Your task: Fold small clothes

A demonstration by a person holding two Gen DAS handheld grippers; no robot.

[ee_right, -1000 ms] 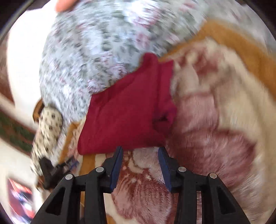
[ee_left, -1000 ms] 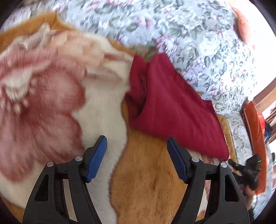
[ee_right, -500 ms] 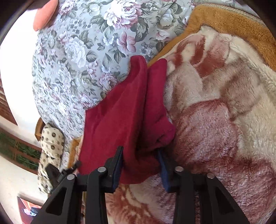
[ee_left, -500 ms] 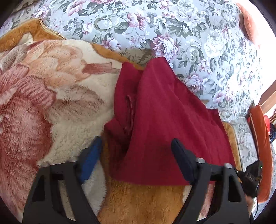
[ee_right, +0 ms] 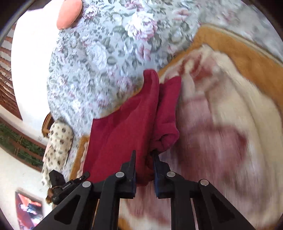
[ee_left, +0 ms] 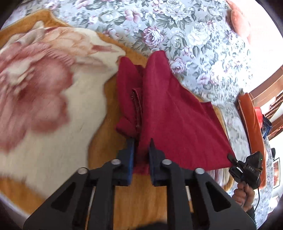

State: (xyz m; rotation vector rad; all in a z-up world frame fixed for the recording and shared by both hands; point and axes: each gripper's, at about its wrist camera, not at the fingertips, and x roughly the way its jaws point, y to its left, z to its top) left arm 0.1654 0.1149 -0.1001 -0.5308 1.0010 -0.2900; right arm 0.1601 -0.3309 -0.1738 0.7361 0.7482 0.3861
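Note:
A dark red garment (ee_left: 169, 113) lies partly folded on a plush orange and cream flowered blanket (ee_left: 53, 99). My left gripper (ee_left: 141, 150) is shut on the garment's near edge, with red cloth bunched between the blue pads. In the right wrist view the same garment (ee_right: 127, 127) stretches away, and my right gripper (ee_right: 144, 161) is shut on its near edge. Each gripper shows in the other's view: the right one (ee_left: 247, 169) at the garment's far corner, the left one (ee_right: 60, 185) at lower left.
A grey floral bedspread (ee_left: 176, 31) covers the bed beyond the blanket. A salmon pillow (ee_right: 69, 14) lies at the far end. An orange cushion (ee_left: 251, 127) and a spotted cushion (ee_right: 58, 141) sit by the bed's edge. Bright windows lie beyond.
Both grippers moved forward onto the garment's near edge and closed on it. They were open a second ago. The cloth is now pulled taut and lifted between them.

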